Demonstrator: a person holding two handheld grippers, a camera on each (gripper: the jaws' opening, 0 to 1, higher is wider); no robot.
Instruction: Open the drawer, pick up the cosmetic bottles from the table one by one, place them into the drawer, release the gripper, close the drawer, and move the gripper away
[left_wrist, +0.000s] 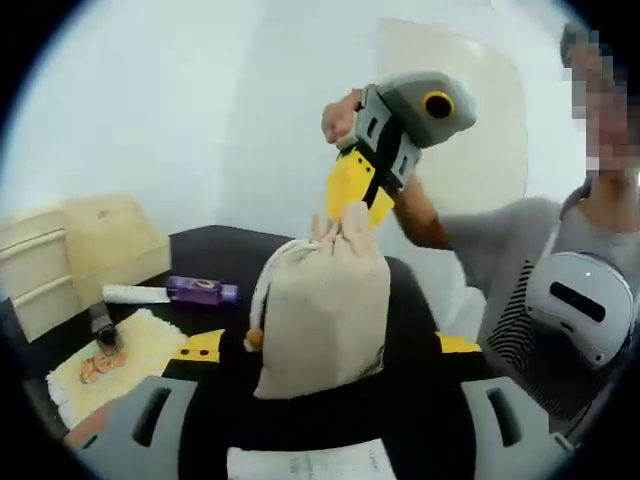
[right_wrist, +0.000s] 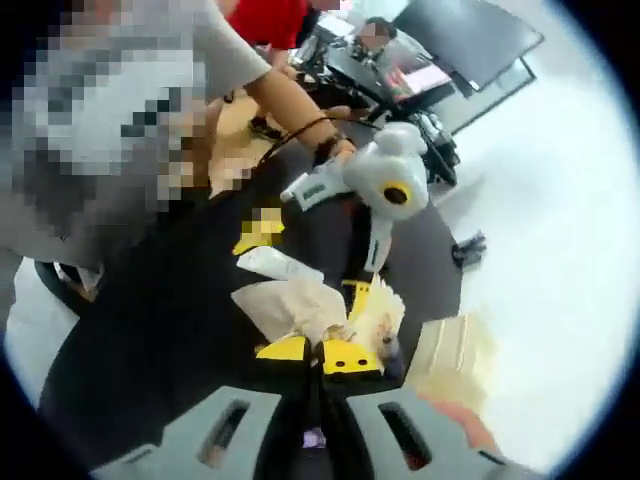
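Observation:
A beige cloth drawstring bag hangs upright over the black table. My right gripper comes down from above and is shut on the bag's gathered top. In the right gripper view its yellow-tipped jaws pinch the pale cloth. My left gripper is open, its jaws wide apart on either side of the bag's lower half. A purple cosmetic bottle and a white tube lie on the table at the left. Behind them stands the wooden drawer box, its drawers closed.
A fluffy yellow mat with a small dark bottle on it lies at the front left. A white paper sits at the near edge. The person in a grey top stands at the right. The wooden box is near the table's edge.

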